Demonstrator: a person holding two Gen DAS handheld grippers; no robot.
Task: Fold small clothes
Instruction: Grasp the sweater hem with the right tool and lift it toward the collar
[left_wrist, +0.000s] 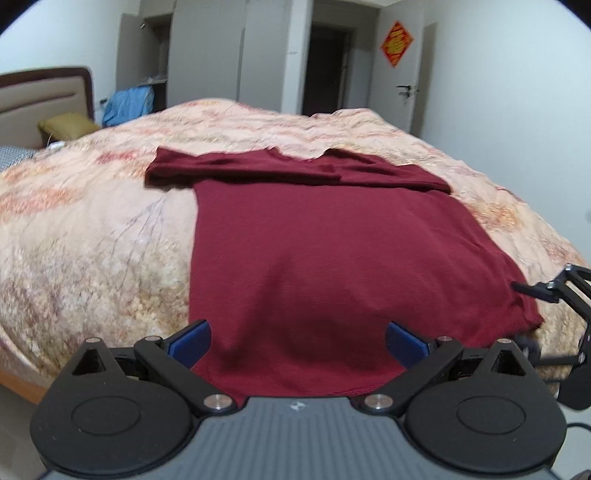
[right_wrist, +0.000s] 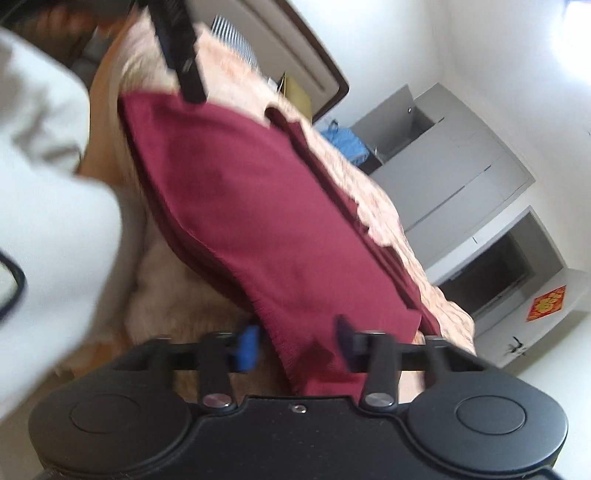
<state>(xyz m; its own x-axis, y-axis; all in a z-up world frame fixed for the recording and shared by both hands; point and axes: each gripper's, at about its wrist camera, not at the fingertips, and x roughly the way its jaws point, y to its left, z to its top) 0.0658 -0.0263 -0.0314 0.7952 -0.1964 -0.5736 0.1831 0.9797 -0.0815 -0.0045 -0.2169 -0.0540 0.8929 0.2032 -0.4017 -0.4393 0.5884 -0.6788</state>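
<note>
the maroon shirt (left_wrist: 332, 251) is laid flat on the bed, its hem nearest the left gripper (left_wrist: 297, 345) and its sleeves folded across the far end. the left gripper is seen spread wide, its blue pads (left_wrist: 192, 341) standing well apart above the near hem, with cloth visible between them but not pinched. at the right edge of that view the right gripper (left_wrist: 532, 288) is found at the shirt's near right corner, one black finger lying at the cloth edge.

in the right wrist view, which is tilted and blurred, the right gripper (right_wrist: 295, 345) is shown with its fingers apart and the corner of the shirt (right_wrist: 266, 221) lying in the gap between them. whether the pads (right_wrist: 248, 347) are touching the fabric cannot be told through the blur. a doubled edge is seen along the shirt's lower side in that view. the left gripper (right_wrist: 181, 55) is seen at the far corner of the hem, and a white sleeve (right_wrist: 48, 184) fills the left side.

the shirt is spread on a floral peach quilt (left_wrist: 92, 229) that covers the bed. beyond it a padded headboard (left_wrist: 44, 96), an olive pillow (left_wrist: 68, 127) and a blue bundle (left_wrist: 127, 103) are seen. grey wardrobes (left_wrist: 207, 51) line the far wall, and a red diamond decoration (left_wrist: 398, 43) is fixed to an open door.
</note>
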